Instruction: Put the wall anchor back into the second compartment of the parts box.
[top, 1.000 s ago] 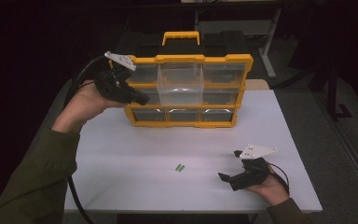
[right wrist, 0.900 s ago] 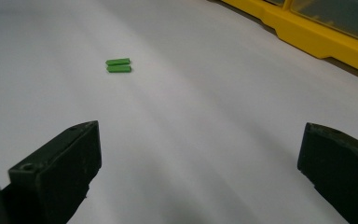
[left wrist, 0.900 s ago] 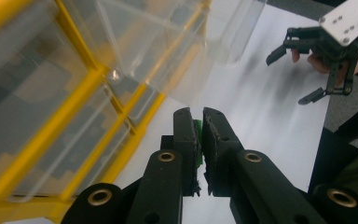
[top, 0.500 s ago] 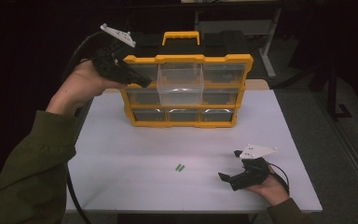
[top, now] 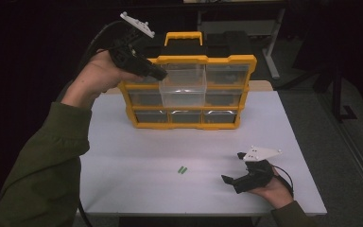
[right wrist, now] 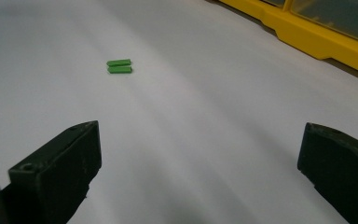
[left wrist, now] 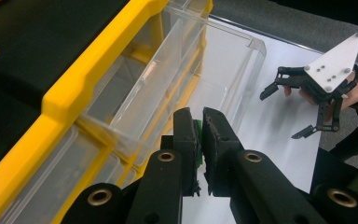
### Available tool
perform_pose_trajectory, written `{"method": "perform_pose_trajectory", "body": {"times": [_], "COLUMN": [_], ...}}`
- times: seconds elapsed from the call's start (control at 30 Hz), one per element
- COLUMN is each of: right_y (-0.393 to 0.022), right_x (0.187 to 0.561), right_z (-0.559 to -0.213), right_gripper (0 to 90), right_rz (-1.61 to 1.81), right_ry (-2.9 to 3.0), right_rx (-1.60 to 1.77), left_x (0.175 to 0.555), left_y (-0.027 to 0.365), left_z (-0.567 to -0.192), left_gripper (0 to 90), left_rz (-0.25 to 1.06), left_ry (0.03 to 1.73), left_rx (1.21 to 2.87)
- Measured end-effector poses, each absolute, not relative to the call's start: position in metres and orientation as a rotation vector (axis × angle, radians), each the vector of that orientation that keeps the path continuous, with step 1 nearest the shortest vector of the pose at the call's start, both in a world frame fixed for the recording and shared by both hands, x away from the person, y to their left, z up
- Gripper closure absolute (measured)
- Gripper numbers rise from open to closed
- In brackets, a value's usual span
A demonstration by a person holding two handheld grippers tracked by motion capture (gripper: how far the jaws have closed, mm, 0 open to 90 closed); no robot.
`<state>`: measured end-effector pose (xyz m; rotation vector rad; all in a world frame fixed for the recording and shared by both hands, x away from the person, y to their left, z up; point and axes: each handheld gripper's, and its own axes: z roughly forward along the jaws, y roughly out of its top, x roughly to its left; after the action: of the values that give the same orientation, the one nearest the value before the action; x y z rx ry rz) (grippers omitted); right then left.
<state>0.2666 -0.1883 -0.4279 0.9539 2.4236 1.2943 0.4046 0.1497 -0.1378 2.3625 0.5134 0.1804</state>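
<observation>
A yellow organizer box with clear drawers stands at the back of the white table. Its top middle drawer is pulled out. My left gripper is held high at the box's upper left, over that drawer. It is shut on a small green piece. Two small green pieces lie side by side on the table in front, also seen ahead of my right gripper's jaws. My right gripper rests open near the front right, with nothing in it.
The box's yellow base runs along the far right of the right gripper view. The right hand and its gripper appear in the left gripper view beyond the drawer. Dark floor and a metal stand leg lie behind the table.
My left gripper has risen from the box's left side and moved right, over the pulled-out top drawer. The right gripper has stayed where it was.
</observation>
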Motion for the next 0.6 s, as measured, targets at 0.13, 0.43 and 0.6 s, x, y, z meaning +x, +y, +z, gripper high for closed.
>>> {"method": "perform_pose_trajectory", "body": {"times": [0.13, 0.43, 0.6], "right_y": [-0.188, -0.189, -0.189], "right_x": [0.266, 0.266, 0.266], "right_z": [-0.428, -0.428, -0.428], "right_gripper": [0.0, 0.0, 0.0], "right_rz": [1.302, 1.303, 1.302], "right_ry": [2.42, 2.419, 2.42], "right_rx": [0.96, 0.961, 0.963], "left_x": [0.409, 0.417, 0.419], "left_y": [0.142, 0.13, 0.131], "left_z": [-0.143, -0.154, -0.155], "left_gripper": [84.4, 84.2, 81.5], "left_rz": [0.181, 0.171, 0.181], "left_ry": [0.519, 0.515, 0.533], "left_rx": [2.37, 2.402, 2.381]}}
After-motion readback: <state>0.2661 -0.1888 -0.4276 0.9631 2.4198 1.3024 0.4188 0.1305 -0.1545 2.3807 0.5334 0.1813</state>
